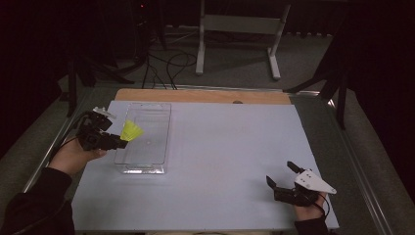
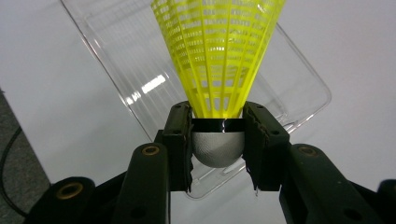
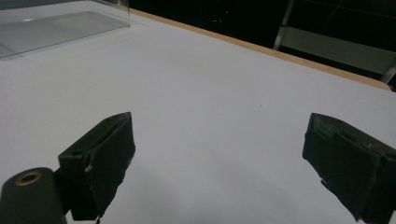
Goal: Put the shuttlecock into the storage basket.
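Right gripper (image 1: pixel 284 177), near right edge of the white table sheet (image 1: pixel 225 161): rests low on the sheet, jaws spread wide, nothing between them. In the right gripper view its two black pads (image 3: pixel 100 158) stand well apart over bare sheet.

Left gripper (image 1: pixel 117 142), at the left edge, further back: jaws pinching the yellow plastic mesh-skirted shuttlecock (image 2: pixel 219 60) at its rounded grey cork-shaped base (image 2: pixel 218 148). Both pads sit flat against the base and the black band just above it; skirt points away from the gripper.

Shuttlecock position: held in the air over the clear rectangular plastic tray (image 1: pixel 166 134), which lies on the sheet at left. High view puts the skirt above the tray's left-middle part; not touching it as far as I can tell.

Handling judgement: very light; the skirt is thin, springy lattice, likely to crush or deform if squeezed. The base is firm but rounded, so it could slip or pivot. Base grip is the right place; the skirt is not.

Beyond the table: wooden edge strip (image 1: pixel 205 95), grey floor with cables.
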Demonstrator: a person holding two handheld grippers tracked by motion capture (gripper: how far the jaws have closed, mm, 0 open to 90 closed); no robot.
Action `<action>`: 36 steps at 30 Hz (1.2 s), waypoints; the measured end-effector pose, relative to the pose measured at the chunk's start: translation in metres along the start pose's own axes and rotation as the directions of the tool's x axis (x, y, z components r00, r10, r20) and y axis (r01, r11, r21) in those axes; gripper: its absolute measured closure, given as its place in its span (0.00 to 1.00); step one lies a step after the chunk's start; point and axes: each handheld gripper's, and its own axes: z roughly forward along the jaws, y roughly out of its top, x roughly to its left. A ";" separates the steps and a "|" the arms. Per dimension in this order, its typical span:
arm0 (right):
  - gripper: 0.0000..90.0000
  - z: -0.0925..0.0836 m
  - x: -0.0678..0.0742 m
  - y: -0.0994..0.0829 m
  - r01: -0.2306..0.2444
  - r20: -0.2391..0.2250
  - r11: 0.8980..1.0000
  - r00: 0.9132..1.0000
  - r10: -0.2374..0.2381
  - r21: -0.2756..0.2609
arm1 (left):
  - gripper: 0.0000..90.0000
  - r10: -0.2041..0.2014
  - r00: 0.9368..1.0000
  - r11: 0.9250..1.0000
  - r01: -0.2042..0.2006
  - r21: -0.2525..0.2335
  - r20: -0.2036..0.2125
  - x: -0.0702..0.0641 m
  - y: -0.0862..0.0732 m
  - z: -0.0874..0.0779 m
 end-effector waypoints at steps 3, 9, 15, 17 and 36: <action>0.10 0.000 0.000 0.000 0.003 0.000 1.000 1.000 -0.003 -0.002 | 0.72 -0.012 1.000 1.000 0.012 0.004 0.005 0.002 -0.002 0.005; 0.10 0.000 0.000 0.000 0.007 0.003 1.000 1.000 -0.007 0.001 | 0.72 -0.005 1.000 0.999 0.004 0.032 0.025 0.002 -0.007 0.019; 0.10 0.000 0.000 0.000 0.006 0.006 1.000 1.000 -0.006 0.002 | 0.72 -0.012 1.000 0.998 0.011 0.066 0.019 0.003 -0.011 0.032; 0.10 0.000 0.000 0.000 0.006 0.006 1.000 1.000 -0.006 0.002 | 0.72 -0.009 1.000 0.997 0.008 0.078 0.011 0.003 -0.011 0.035; 0.10 0.000 0.000 0.000 0.003 0.004 1.000 1.000 -0.003 0.003 | 0.71 -0.016 0.999 0.987 0.024 0.157 -0.052 0.005 -0.007 0.042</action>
